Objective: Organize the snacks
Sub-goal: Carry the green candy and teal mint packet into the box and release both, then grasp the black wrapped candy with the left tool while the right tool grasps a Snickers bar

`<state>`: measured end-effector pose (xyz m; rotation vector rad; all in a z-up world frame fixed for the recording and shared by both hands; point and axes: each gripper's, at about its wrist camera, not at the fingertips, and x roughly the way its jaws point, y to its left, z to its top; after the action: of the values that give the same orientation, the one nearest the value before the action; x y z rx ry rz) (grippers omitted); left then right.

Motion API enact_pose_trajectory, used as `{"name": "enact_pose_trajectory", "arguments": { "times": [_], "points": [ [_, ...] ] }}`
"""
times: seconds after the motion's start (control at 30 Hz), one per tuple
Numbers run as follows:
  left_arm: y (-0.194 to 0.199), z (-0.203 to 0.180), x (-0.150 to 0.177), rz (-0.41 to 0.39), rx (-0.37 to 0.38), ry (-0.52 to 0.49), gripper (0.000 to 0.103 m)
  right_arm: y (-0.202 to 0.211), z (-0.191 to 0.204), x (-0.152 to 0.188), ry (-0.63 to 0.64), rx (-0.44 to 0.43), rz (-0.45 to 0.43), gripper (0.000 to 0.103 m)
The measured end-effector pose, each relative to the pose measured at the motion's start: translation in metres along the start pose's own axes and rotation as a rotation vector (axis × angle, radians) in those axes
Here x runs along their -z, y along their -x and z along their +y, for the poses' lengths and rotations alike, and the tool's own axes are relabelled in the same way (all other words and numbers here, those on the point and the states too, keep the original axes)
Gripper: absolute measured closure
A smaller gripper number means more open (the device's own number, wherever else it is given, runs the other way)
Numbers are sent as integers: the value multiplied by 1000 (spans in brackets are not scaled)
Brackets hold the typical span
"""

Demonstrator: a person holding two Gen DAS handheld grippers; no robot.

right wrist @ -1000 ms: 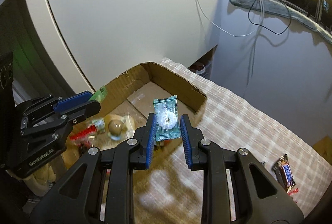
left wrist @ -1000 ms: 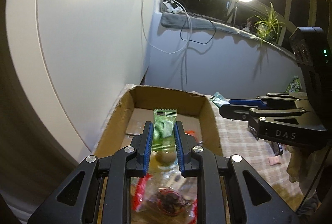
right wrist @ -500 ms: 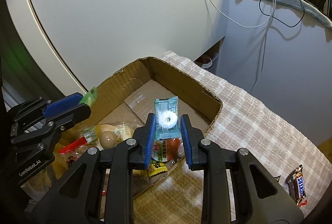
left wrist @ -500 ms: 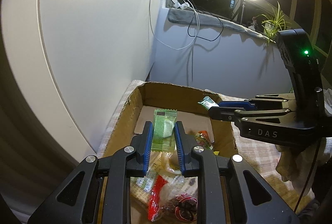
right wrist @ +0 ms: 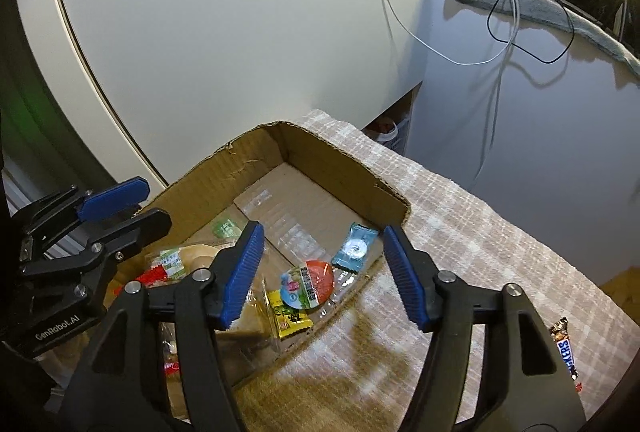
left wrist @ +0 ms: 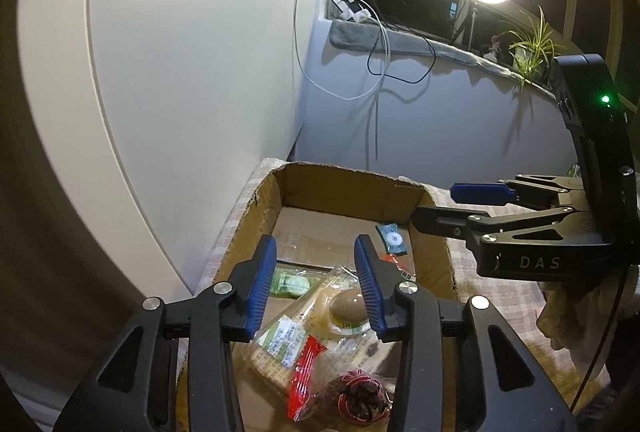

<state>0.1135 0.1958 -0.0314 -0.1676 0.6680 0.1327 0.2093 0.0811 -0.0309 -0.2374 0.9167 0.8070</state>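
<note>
Now both of your grippers, left [left wrist: 316, 282] and right [right wrist: 322, 274], hang over the box [right wrist: 344, 152] with fingers spread wide and nothing in them. Lift each straight up so the pads clear the cardboard walls. The blue packet [right wrist: 354, 247] and green packet [left wrist: 291, 283] lie flat on the box floor, crinkly film among glossy wrappers. A Snickers [right wrist: 564, 348] waits on the checked cloth [right wrist: 480, 232]; pinch it across its narrow width.
</note>
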Motion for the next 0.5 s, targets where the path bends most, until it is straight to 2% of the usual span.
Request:
{"name": "enact_pose_trajectory", "arguments": {
  "times": [0.03,0.13,0.2,0.3,0.37,0.5],
  "points": [
    [1,0,0,-2,-1,0,64,4,-1,1,1,5,-6,26],
    [5,-2,-1,-8,-2,-1,62,12,-2,3,-3,14,-15,26],
    [9,-4,-1,-16,-3,-2,54,18,-4,5,-9,22,-17,26],
    [14,-9,-2,-25,5,-7,52,28,-8,9,-17,34,-20,26],
    [17,-13,-1,-29,12,-8,44,38,-12,14,-24,40,-23,26],
    [22,-25,-1,-41,33,-16,40,60,-24,26,-35,64,-36,25]
  ]
}}
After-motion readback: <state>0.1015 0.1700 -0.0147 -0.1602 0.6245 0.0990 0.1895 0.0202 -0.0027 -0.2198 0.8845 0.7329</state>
